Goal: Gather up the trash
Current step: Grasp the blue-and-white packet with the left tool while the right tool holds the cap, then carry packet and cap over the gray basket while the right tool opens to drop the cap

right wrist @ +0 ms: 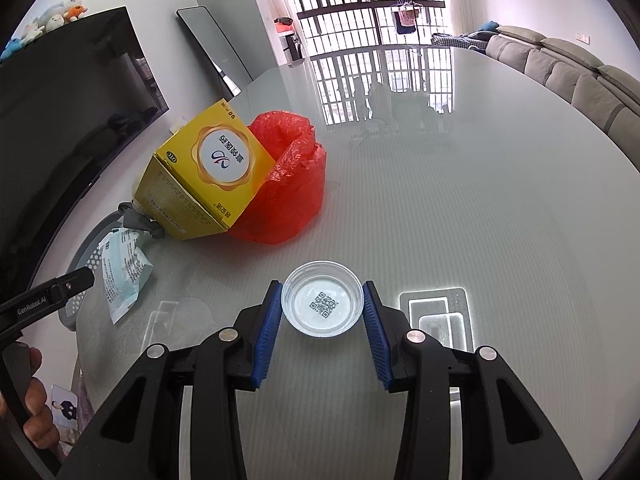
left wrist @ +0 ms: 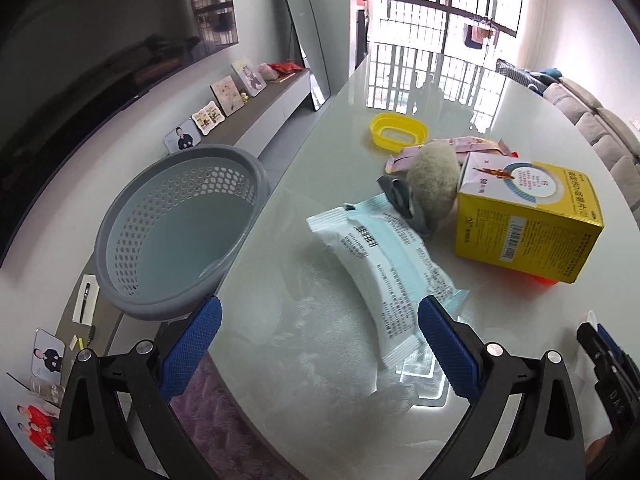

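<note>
Daylight pours through the barred window (right wrist: 372, 12), glaring off the glossy table (right wrist: 460, 184). A grey sofa (right wrist: 568, 76) lines the right wall; opposite, a dark TV (right wrist: 60, 104) hangs above a low console (left wrist: 256, 120) with photo frames (left wrist: 224, 96).

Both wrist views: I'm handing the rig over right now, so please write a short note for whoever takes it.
Left gripper: open, empty, over the white-and-teal plastic wrapper on the glass table.
Right gripper: jaws around the clear round plastic lid with a QR code; whether the pads actually clamp it is unclear.
Grey perforated plastic basket: at the table's left edge, nothing visible inside.
Done: nothing binned yet.
Left: lid, wrapper, yellow cardboard box, red plastic bag, grey fuzzy ball, pink wrappers, yellow oval plastic ring.
</note>
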### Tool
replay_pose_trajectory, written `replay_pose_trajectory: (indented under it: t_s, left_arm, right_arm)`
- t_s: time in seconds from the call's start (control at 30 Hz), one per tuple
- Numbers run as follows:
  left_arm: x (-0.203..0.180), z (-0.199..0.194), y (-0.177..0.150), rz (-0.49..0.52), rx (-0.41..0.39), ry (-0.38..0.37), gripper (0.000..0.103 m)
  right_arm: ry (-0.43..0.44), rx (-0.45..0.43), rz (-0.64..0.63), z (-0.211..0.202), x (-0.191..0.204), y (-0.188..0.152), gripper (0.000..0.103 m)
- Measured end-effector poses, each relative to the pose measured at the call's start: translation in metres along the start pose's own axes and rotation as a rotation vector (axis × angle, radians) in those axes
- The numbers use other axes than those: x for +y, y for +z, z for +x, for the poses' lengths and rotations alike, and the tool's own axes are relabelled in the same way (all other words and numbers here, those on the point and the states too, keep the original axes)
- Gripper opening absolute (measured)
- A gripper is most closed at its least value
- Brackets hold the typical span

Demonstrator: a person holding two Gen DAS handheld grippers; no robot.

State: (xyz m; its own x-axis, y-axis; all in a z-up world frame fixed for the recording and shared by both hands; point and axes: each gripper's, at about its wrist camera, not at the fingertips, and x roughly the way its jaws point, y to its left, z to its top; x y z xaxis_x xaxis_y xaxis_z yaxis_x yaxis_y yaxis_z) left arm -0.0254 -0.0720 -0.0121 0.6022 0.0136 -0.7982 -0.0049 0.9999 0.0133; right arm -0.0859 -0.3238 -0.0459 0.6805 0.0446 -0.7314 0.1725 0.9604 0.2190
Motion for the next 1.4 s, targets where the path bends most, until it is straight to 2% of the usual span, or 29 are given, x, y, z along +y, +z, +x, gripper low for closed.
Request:
replay_pose_trajectory:
  t_s: [0.1, 0.33, 0.6, 0.67, 0.7, 0.73, 0.83, 1.4]
  left_arm:
    - [-0.012, 0.009, 0.006, -0.008, 0.003, -0.026, 0.097]
    - [-0.031, 0.034, 0.017, -0.038, 0.016, 0.0, 0.097]
    - [-0.025, 0.06, 0.015, -0.051, 0.07, 0.027, 0.096]
    - [-0.021, 0.061, 0.014, -0.045, 0.062, 0.026, 0.094]
    - [-0.02, 0.06, 0.012, -0.039, 0.055, 0.023, 0.085]
    - [-0.018, 0.06, 0.012, -0.031, 0.055, 0.014, 0.072]
    - [-0.012, 0.058, 0.007, -0.015, 0.06, -0.014, 0.055]
    - [0.003, 0.01, -0.014, 0.079, -0.008, -0.048, 0.053]
  right_arm:
    - [0.003, -0.001, 0.002, 0.002, 0.003, 0.001, 0.039]
    - [0.012, -0.002, -0.002, 0.002, 0.007, 0.001, 0.039]
    - [0.021, -0.002, -0.003, 0.003, 0.008, 0.002, 0.039]
    - [0.02, -0.002, -0.002, 0.003, 0.008, 0.002, 0.039]
    - [0.019, -0.003, -0.002, 0.003, 0.008, 0.002, 0.039]
    - [0.019, -0.002, -0.002, 0.003, 0.007, 0.002, 0.039]
    - [0.015, -0.004, -0.002, 0.003, 0.008, 0.001, 0.039]
    - [-0.024, -0.015, -0.008, -0.012, 0.015, -0.011, 0.039]
